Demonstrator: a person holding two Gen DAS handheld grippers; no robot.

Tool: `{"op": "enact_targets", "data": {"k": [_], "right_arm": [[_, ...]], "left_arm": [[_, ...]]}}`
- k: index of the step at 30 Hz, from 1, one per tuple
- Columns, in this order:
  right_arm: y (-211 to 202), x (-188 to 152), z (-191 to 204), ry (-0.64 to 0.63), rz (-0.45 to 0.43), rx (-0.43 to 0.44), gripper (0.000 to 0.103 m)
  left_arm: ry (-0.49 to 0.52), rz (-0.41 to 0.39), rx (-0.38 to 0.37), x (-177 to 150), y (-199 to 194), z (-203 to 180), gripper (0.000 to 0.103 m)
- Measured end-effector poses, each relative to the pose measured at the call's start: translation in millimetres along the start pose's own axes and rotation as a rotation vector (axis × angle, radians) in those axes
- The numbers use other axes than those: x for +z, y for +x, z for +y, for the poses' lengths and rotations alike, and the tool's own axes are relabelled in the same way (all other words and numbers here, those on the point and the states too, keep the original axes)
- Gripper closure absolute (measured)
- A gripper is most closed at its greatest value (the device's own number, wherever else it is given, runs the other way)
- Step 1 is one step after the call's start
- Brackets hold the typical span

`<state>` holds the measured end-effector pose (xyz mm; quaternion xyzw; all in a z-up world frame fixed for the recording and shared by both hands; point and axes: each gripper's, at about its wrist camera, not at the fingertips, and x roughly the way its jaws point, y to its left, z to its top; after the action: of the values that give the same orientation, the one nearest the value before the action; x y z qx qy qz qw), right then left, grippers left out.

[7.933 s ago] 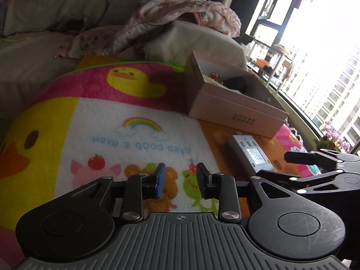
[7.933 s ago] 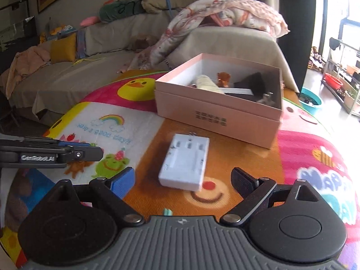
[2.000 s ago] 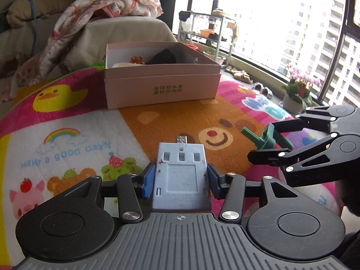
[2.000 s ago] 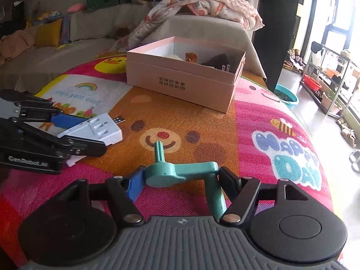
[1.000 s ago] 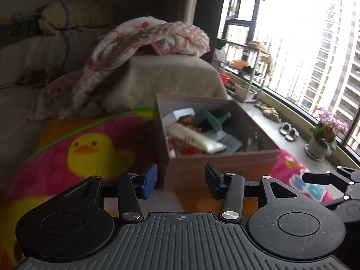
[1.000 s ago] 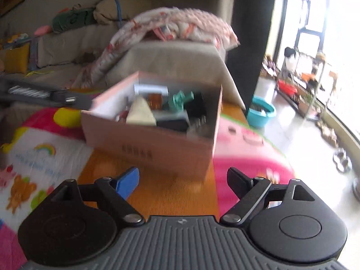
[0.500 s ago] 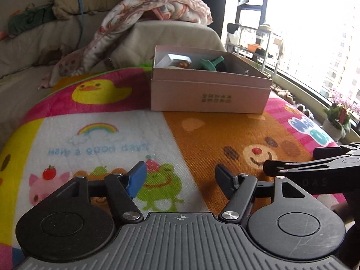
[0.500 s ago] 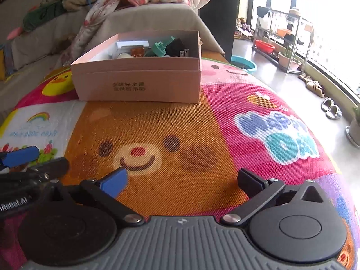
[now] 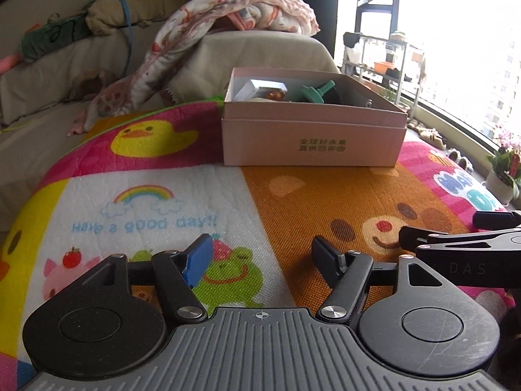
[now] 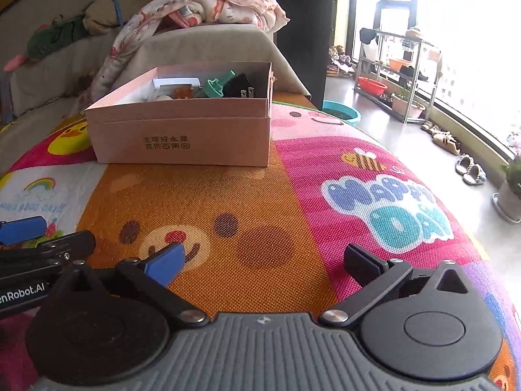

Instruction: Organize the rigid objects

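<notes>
A pink cardboard box point(image 9: 312, 143) stands on the colourful cartoon mat point(image 9: 162, 202), far from both grippers. It also shows in the right wrist view point(image 10: 179, 137). Inside it lie a white power adapter point(image 9: 260, 88), a teal plastic piece point(image 9: 314, 93) and a black plug point(image 10: 237, 87). My left gripper point(image 9: 260, 255) is open and empty, low over the mat. My right gripper point(image 10: 263, 259) is open and empty, beside it on the right. The right gripper's fingers point(image 9: 456, 241) show at the left wrist view's right edge.
A sofa point(image 9: 49, 75) with a patterned blanket point(image 9: 228, 16) sits behind the mat. On the right are the floor, a metal shelf rack point(image 10: 397, 75), a teal basin point(image 10: 342, 112), slippers point(image 10: 469, 167) and a potted plant point(image 9: 504, 169) by the window.
Both grippers held an item two seconds ago, the left the white adapter and the right the teal piece. Those now lie in the box. Both grippers have pulled back, open and empty.
</notes>
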<state>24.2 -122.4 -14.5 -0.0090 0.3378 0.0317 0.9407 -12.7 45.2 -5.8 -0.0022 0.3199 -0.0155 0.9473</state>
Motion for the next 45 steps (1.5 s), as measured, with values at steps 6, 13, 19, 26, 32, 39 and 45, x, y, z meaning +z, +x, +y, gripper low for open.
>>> {"op": "enact_targets", "data": {"k": [6,13,19,26,32,39,45], "right_arm": [[0.3,-0.1,-1.2,0.002,0.0,0.002,0.0],[0.5,-1.4,0.4,0.006,-0.004,-0.008,0.0],[1.1,-1.4,1.0,0.011,-0.003,-0.004,0.0],[1.1,-1.8,0.7,0.011,-0.005,-0.005,0.0],[0.9,-1.8,0.1,0.015,-0.005,-0.001,0.0],[0.9,-1.8,0.0,0.015,-0.005,-0.001,0.0],[1.0,-1.7,0.1,0.015,-0.005,-0.001,0.0]], "left_arm": [[-0.001,0.001,0.004,1.9,3.4,-1.8,0.027],[-0.002,0.001,0.003,2.1,3.5,-1.7,0.027],[-0.002,0.001,0.002,1.9,3.2,-1.4,0.027],[-0.006,0.0,0.0,2.3,3.4,-1.6,0.027],[-0.006,0.0,0.0,2.2,3.5,-1.6,0.027],[-0.006,0.0,0.0,2.4,3.7,-2.1,0.027],[-0.006,0.0,-0.001,2.3,3.6,-1.7,0.027]]}}
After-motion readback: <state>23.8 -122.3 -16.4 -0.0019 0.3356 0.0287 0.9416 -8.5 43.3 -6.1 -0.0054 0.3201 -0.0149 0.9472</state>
